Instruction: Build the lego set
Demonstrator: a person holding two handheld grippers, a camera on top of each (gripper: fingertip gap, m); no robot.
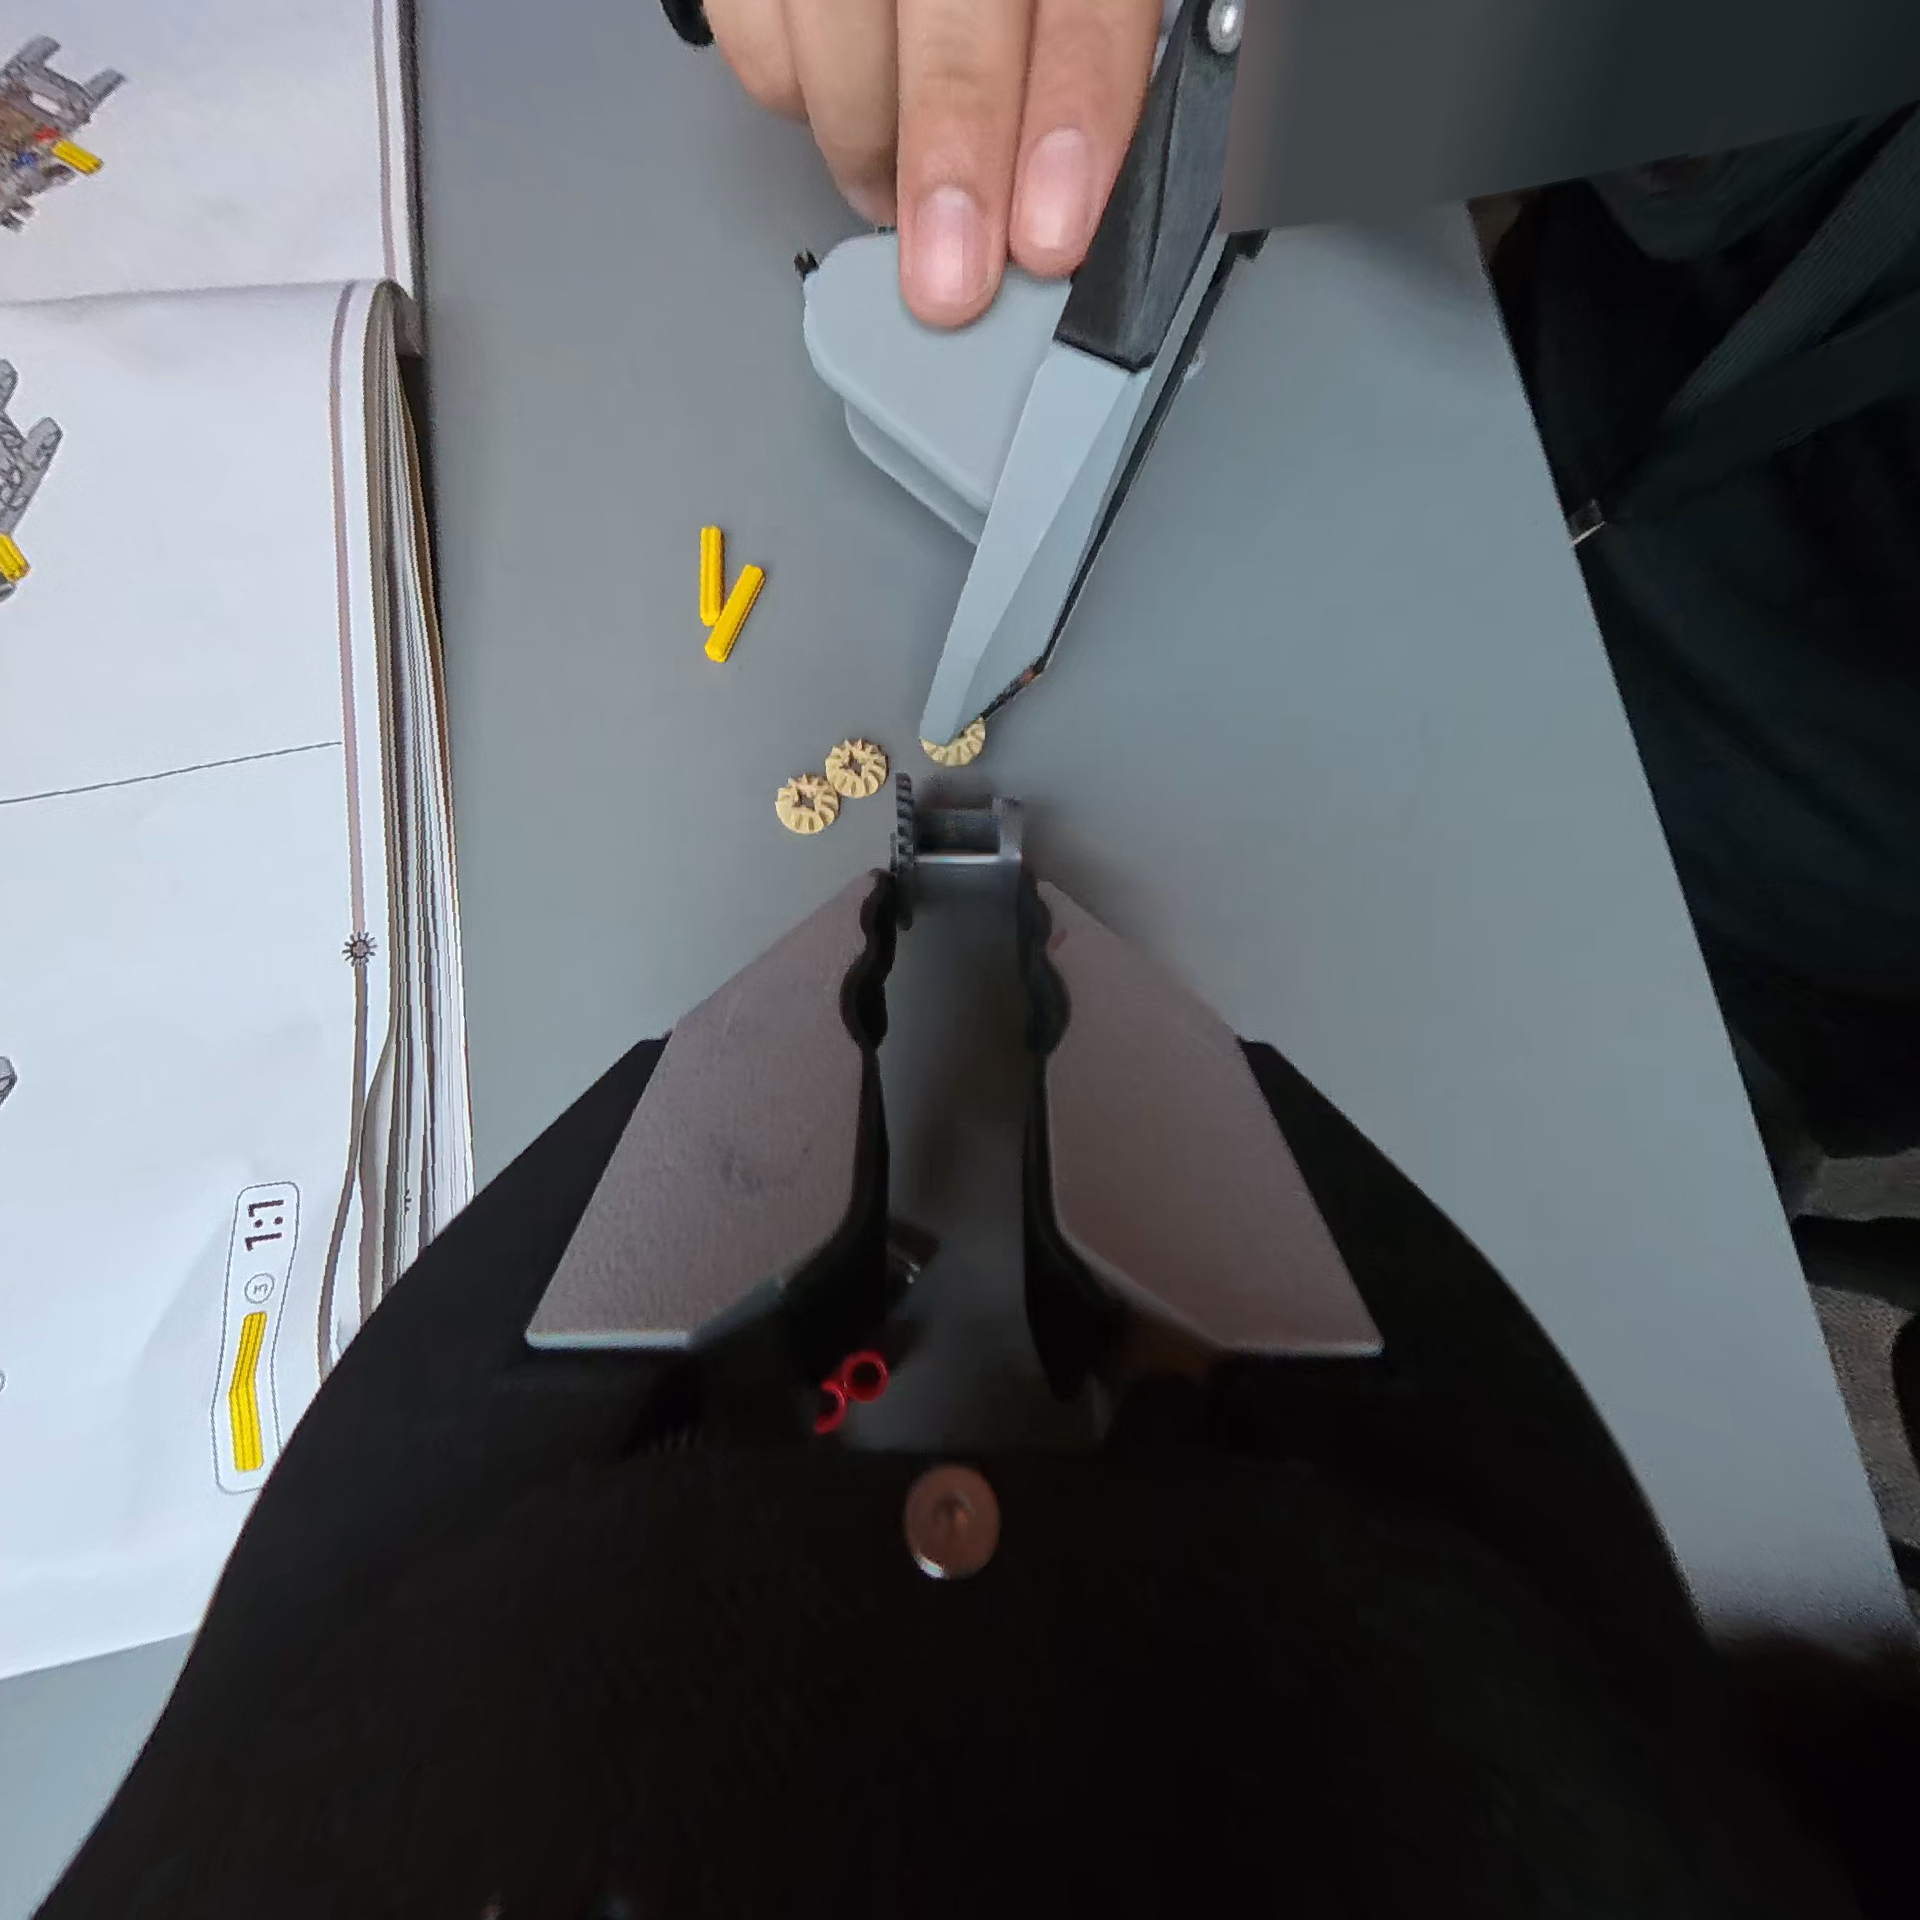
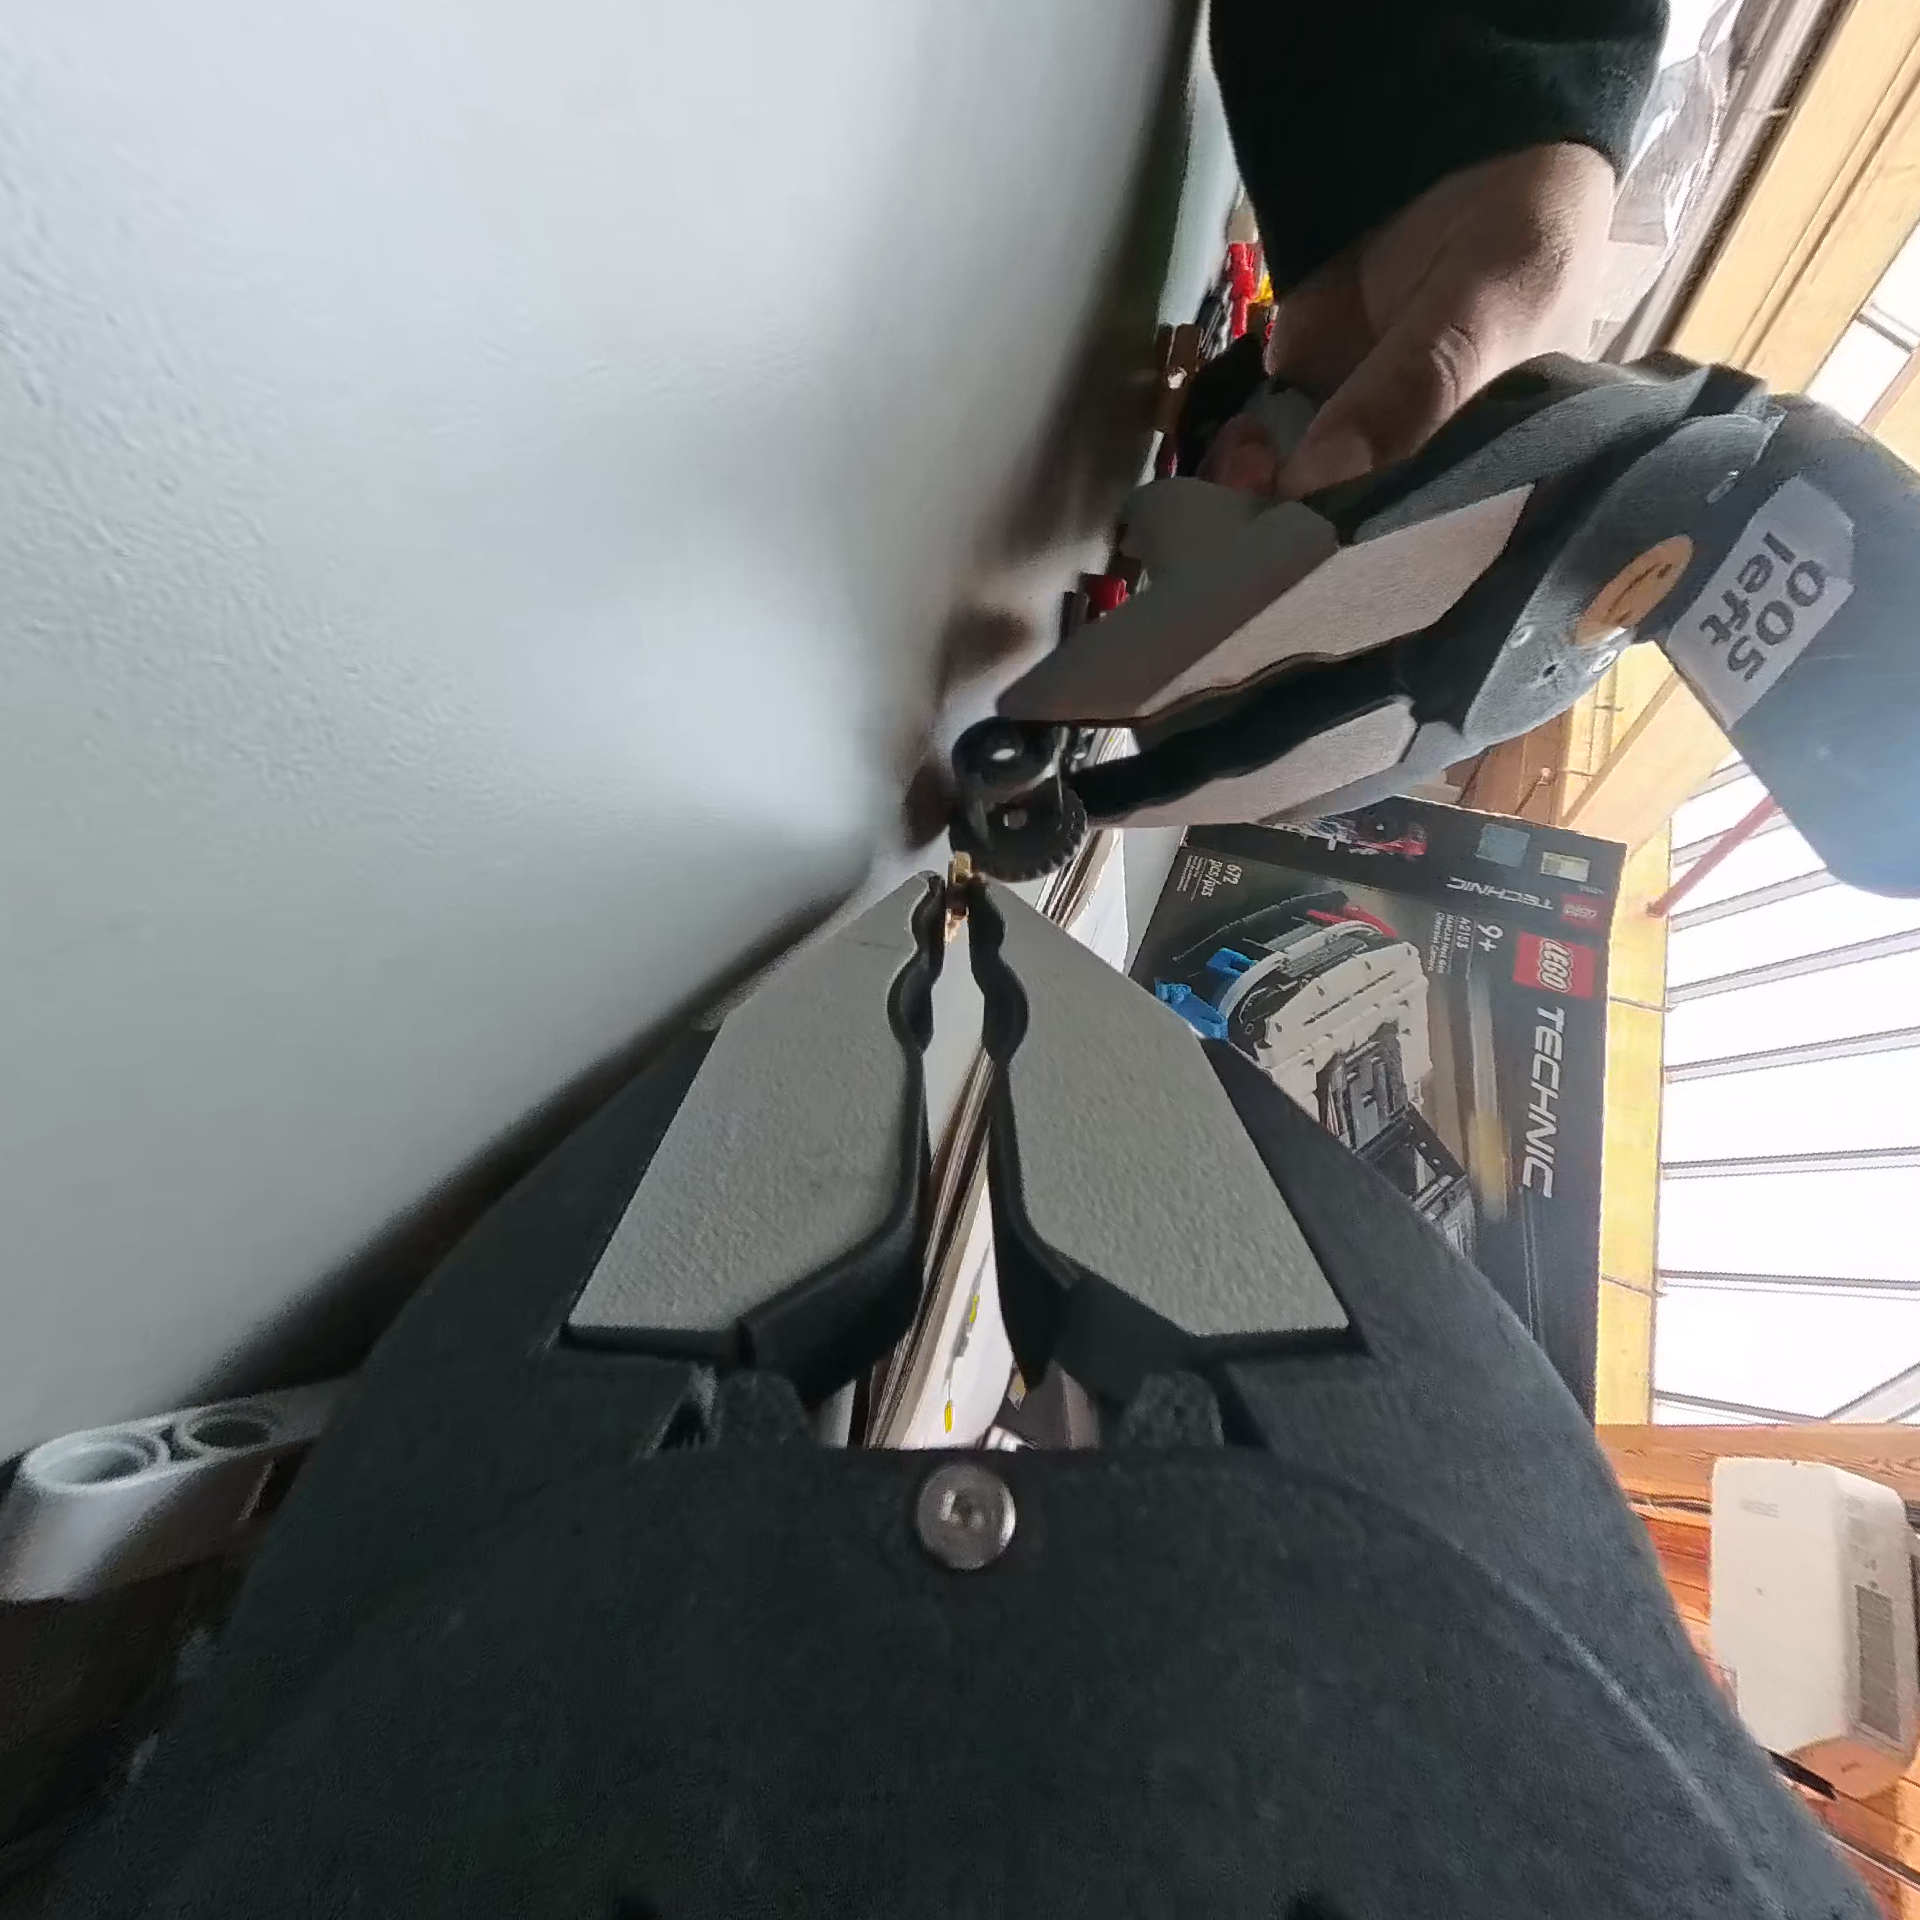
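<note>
Tan and toothed, a small gear point(image 1: 956, 741) lay pinched at the tips of the right hand-held gripper point(image 1: 961, 727), just above the grey desk point(image 1: 1299, 831); in the right wrist view only a sliver of it showed between the clenched fingertips point(image 2: 958, 896). Just beside that gear, the left hand-held gripper point(image 1: 958, 894) was clamped on a grey frame piece point(image 1: 966, 836) with a black gear point(image 1: 900, 831) on its side. In the right wrist view the same assembly point(image 2: 1013, 795) sat almost touching the pinched gear, though blur hid whether they met. Two more tan gears point(image 1: 831, 784) rested on the desk close to the pinched gear, touching each other. Farther from it lay two yellow rods point(image 1: 727, 597), crossing at one end. Well apart from the gear, an open instruction booklet point(image 1: 187, 831) covered the desk's edge. A person's fingers point(image 1: 966, 156) pressed on the right hand-held gripper's grey side. Small red pieces point(image 1: 854, 1387) sat near the base of the left gripper's fingers. Behind everything in the right wrist view stood the set's dark box point(image 2: 1455, 1091).
</note>
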